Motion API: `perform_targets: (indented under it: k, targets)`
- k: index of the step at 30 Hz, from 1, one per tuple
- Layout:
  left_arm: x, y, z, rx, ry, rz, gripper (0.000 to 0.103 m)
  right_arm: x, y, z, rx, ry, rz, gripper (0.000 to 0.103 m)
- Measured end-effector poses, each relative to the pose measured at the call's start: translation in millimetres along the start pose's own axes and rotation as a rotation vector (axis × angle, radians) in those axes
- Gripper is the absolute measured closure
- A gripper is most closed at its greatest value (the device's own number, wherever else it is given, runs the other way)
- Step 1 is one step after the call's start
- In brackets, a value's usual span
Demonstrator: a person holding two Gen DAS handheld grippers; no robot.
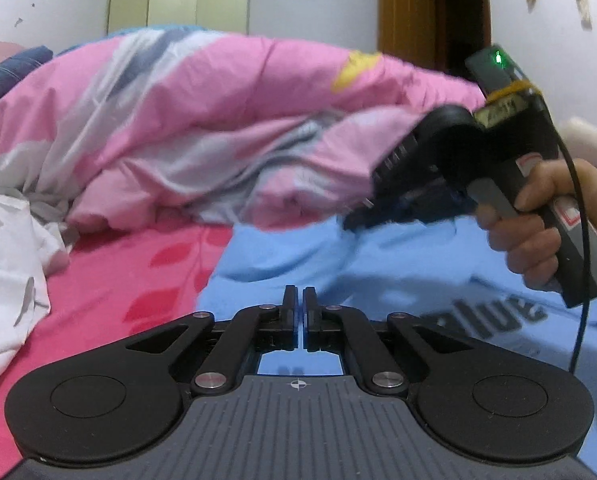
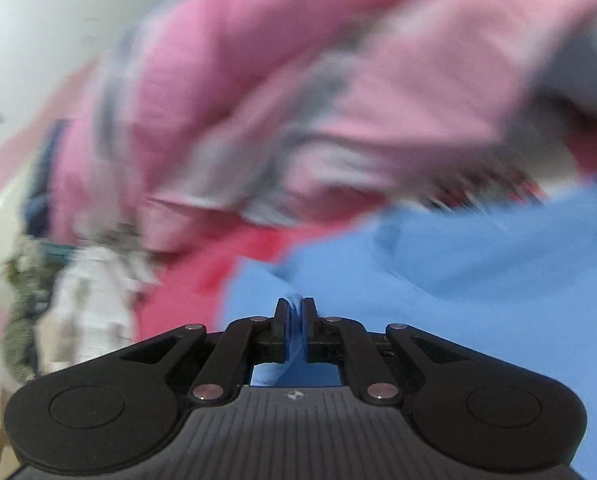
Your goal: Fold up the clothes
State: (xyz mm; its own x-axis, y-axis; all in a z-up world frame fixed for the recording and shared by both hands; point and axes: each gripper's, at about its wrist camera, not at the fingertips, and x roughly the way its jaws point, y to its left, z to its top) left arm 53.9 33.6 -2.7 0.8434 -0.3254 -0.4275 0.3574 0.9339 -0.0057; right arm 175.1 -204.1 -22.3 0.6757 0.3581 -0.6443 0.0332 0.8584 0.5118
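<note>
Blue shirt reads "blue"; right gripper pinches its fabric.

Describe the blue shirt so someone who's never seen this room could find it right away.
Start at the big pink quilt heaped on the bed. In front of it, on the red leaf-print sheet, lies the blue shirt. It is the only plain sky-blue cloth, with dark lettering printed on it.
</note>
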Motion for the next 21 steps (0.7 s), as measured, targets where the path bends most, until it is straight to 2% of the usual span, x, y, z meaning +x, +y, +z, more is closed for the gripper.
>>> perform_targets:
  k: [3, 6, 8, 13, 17, 21]
  targets:
    - [1.7, 7.0, 0.9, -0.018, 0.016, 0.023, 0.101, -0.3, -19.5, -1.5, 0.069, 0.005, -0.056, 0.096]
    - [6.3, 27.3, 3.6, -0.11, 0.063, 0.047, 0.1, -15.3, -15.2, -3.4, 0.056, -0.046, -0.025, 0.092]
    - [11.6, 46.7, 4.2, -0.205, 0.106, 0.064, 0.1, -20.9, 4.7, -2.7, -0.008, -0.059, 0.004, 0.089]
    - [21.2, 100.3, -4.0, -0.467, 0.187, 0.091, 0.1, -4.0, 69.5, -10.8, -0.184, 0.057, 0.104, 0.074]
    - [35.8, 120.6, -16.1, -0.536, 0.286, 0.09, 0.1, 25.0, 109.4, -23.6, -0.262, 0.141, 0.101, 0.064]
    - [36.6, 121.9, -16.7, -0.542, 0.287, 0.08, 0.099, 54.5, 131.6, -32.0, -0.314, 0.171, 0.004, 0.063]
